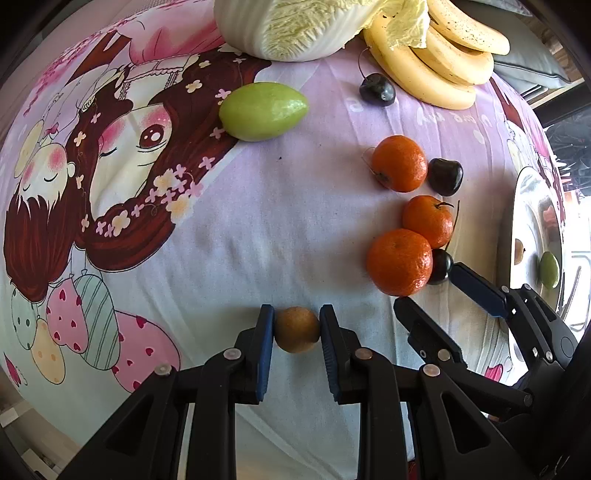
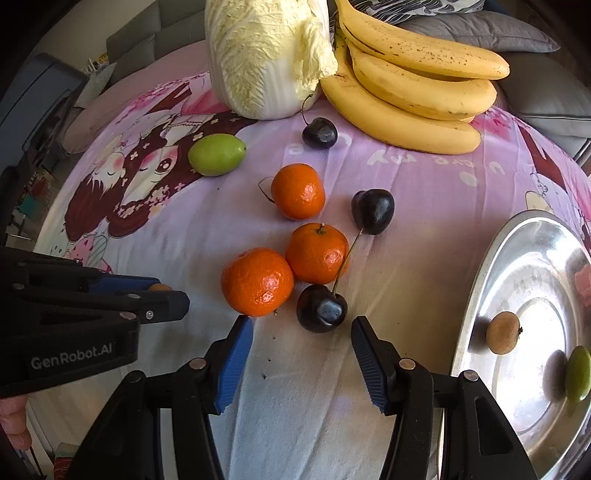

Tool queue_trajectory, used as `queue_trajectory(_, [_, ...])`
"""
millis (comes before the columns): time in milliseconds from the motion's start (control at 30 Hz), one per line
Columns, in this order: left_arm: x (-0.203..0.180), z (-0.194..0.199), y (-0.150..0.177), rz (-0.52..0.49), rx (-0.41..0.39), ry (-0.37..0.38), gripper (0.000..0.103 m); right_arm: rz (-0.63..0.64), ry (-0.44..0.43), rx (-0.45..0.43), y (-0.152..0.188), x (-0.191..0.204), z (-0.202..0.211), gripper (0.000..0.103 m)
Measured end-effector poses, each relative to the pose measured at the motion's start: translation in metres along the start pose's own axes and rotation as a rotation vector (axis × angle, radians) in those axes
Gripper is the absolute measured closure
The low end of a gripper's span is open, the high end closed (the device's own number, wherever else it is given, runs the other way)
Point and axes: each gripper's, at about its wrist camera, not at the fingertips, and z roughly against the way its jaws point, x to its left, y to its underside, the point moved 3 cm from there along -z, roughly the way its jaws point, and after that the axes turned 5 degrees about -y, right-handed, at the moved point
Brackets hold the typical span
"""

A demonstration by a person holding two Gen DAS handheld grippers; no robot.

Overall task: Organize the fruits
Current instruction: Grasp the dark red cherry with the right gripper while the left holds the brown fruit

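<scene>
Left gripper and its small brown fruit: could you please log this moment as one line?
left gripper: shut on small brown fruit | right gripper: open, beside cherry | metal tray: two fruits inside

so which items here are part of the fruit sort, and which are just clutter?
Job:
left gripper, shut on a small brown fruit
right gripper, open by a cherry
three tangerines, other cherries, green fruit, bananas
metal tray, already holding a brown and a green fruit

Lying about:
cabbage
printed cloth
grey cushions
</scene>
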Motion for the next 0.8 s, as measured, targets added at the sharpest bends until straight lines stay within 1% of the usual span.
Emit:
queue_trajectory(200, [-0.004, 0.000, 0.000, 0.000, 0.003, 0.012, 0.077, 0.012, 0.013, 0.007, -0.001, 0.003, -0.005, 0.044])
queue_trajectory(233, [-0.006, -0.005, -0.001, -0.002, 0.004, 0.013, 0.077, 0.013, 0.014, 0.007, -0.001, 0.003, -0.005, 0.044])
queue_trajectory(267, [0.002, -0.001, -0.009, -0.002, 0.005, 0.016, 0.077, 0.011, 0.011, 0.005, -0.001, 0.003, -0.005, 0.044])
queue_trajectory(467, [0.005, -0.001, -0.006, 0.008, 0.003, 0.032, 0.077, 0.002, -0.007, -0.001, -0.002, 0.003, -0.005, 0.050])
queue_trajectory(800, [0.004, 0.002, -0.006, -0.019, -0.016, 0.014, 0.077, -0.024, -0.043, -0.008, 0.000, -0.003, 0.001, 0.052])
